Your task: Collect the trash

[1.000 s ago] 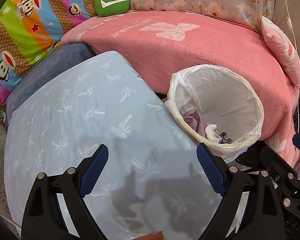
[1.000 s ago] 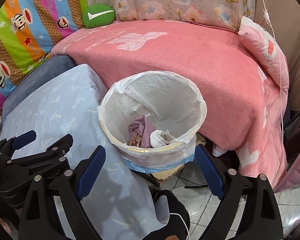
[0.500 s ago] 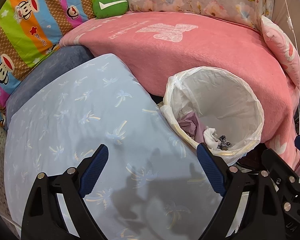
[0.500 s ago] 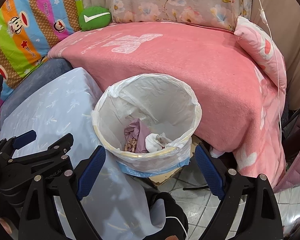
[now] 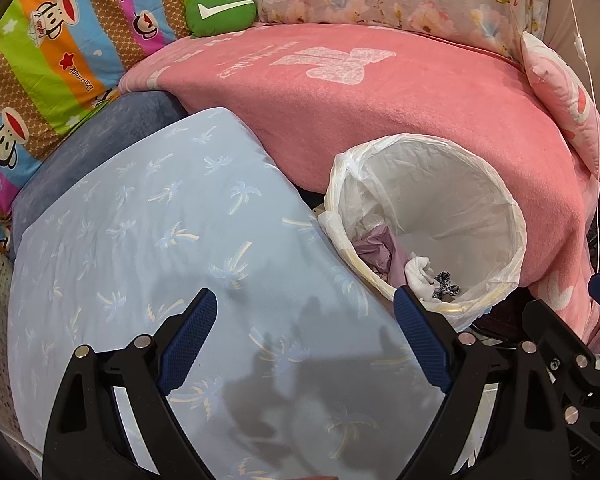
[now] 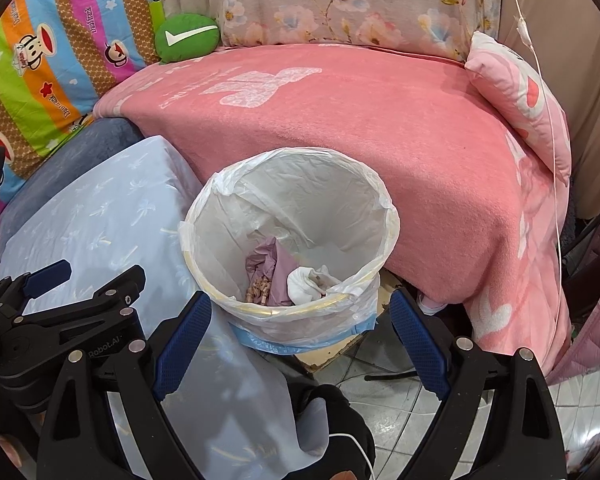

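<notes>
1. Right wrist view shows the trash bin (image 6: 290, 248) standing on the tiled floor (image 6: 400, 404), just beside the front edge of the pink blanket (image 6: 380, 128) and touching the light blue cushion (image 6: 100, 216) at its left side.
2. A white plastic bag (image 6: 300, 196) lines the bin, and inside lie a purple wrapper (image 6: 276, 268), a white tissue (image 6: 306, 282) and some small brown bits.
3. Right gripper (image 6: 300, 344) hangs above the near rim of the bin, its jaws wide apart with nothing between them.
4. Left gripper (image 5: 304, 344) hangs over the blue cushion (image 5: 180, 248), jaws also spread wide and empty; the bin (image 5: 424, 224) is to its right.
5. A green pillow (image 5: 221, 11) lies at the back edge of the blanket.
</notes>
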Action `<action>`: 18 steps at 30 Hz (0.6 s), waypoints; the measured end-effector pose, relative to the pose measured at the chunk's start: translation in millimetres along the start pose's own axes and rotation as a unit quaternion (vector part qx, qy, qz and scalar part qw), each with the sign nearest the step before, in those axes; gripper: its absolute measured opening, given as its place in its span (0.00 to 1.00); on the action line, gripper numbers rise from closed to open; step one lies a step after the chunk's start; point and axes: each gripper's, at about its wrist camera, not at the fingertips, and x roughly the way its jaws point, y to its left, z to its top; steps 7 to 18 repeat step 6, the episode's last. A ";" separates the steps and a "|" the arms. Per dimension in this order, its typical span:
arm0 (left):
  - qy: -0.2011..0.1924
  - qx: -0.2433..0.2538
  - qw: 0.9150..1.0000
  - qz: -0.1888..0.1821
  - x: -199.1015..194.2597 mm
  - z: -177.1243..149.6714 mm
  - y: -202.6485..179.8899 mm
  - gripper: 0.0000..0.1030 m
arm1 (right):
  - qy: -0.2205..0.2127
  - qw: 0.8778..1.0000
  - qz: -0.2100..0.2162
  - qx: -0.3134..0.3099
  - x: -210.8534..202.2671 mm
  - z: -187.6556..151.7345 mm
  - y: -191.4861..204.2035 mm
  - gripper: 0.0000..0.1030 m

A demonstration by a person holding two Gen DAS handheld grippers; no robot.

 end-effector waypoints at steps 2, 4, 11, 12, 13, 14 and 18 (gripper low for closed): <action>0.000 -0.001 1.000 -0.002 -0.2 0.1 0.0 0.83 | 0.000 1.000 0.000 0.001 -0.2 -0.1 0.1 0.85; 0.000 0.001 1.000 -0.004 -0.4 0.2 0.0 0.83 | 0.000 1.000 -0.001 0.000 -0.1 -0.1 0.4 0.85; -0.001 0.001 1.000 -0.007 -0.6 0.2 0.2 0.83 | -0.001 1.000 -0.001 0.001 -1.4 0.5 -0.1 0.85; -0.001 0.001 1.000 -0.007 -0.6 0.2 0.2 0.83 | -0.001 1.000 -0.001 0.001 -1.4 0.5 -0.1 0.85; -0.001 0.001 1.000 -0.007 -0.6 0.2 0.2 0.83 | -0.001 1.000 -0.001 0.001 -1.4 0.5 -0.1 0.85; -0.001 0.001 1.000 -0.007 -0.6 0.2 0.2 0.83 | -0.001 1.000 -0.001 0.001 -1.4 0.5 -0.1 0.85; -0.001 0.001 1.000 -0.007 -0.6 0.2 0.2 0.83 | -0.001 1.000 -0.001 0.001 -1.4 0.5 -0.1 0.85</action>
